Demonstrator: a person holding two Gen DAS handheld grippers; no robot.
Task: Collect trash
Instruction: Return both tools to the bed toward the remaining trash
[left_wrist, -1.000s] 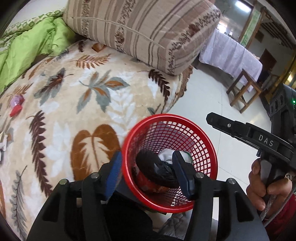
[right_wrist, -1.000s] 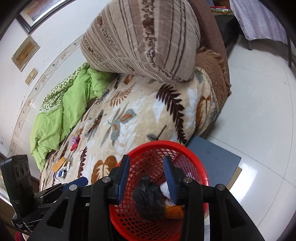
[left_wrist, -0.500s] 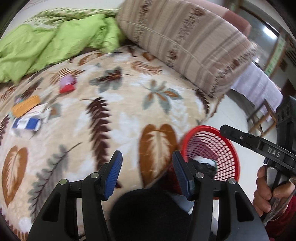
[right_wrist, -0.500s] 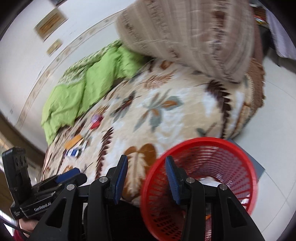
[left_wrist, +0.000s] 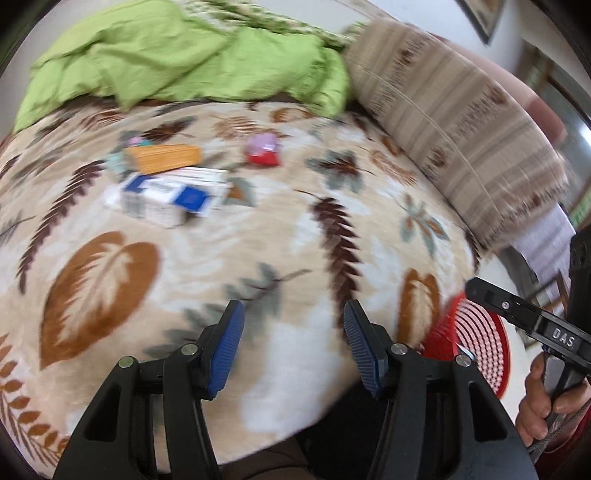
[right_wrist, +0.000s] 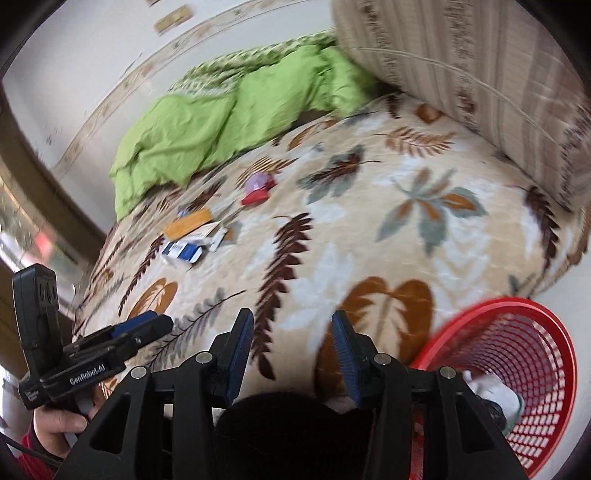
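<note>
Trash lies on the leaf-patterned blanket (left_wrist: 295, 236): an orange packet (left_wrist: 162, 157), a blue-and-white box (left_wrist: 166, 197) and a red-and-pink wrapper (left_wrist: 263, 149). The right wrist view shows the same orange packet (right_wrist: 188, 223), blue-and-white box (right_wrist: 183, 251) and red wrapper (right_wrist: 256, 190). A red mesh basket (right_wrist: 517, 373) stands on the floor at the bed's edge, with white and dark trash inside; its rim (left_wrist: 476, 339) shows in the left wrist view. My left gripper (left_wrist: 293, 345) is open over the blanket with nothing between its pads. My right gripper (right_wrist: 291, 352) is opening, also with nothing between its pads.
A crumpled green quilt (left_wrist: 177, 55) lies at the back of the bed, and a large striped pillow (left_wrist: 458, 110) at the right. A person's hand (left_wrist: 543, 402) holds the right gripper's handle beside the basket. White floor shows beyond the bed.
Both grippers have swung left from over the red basket to over the blanket. The trash on the bed has come into closer view. The right jaws have widened.
</note>
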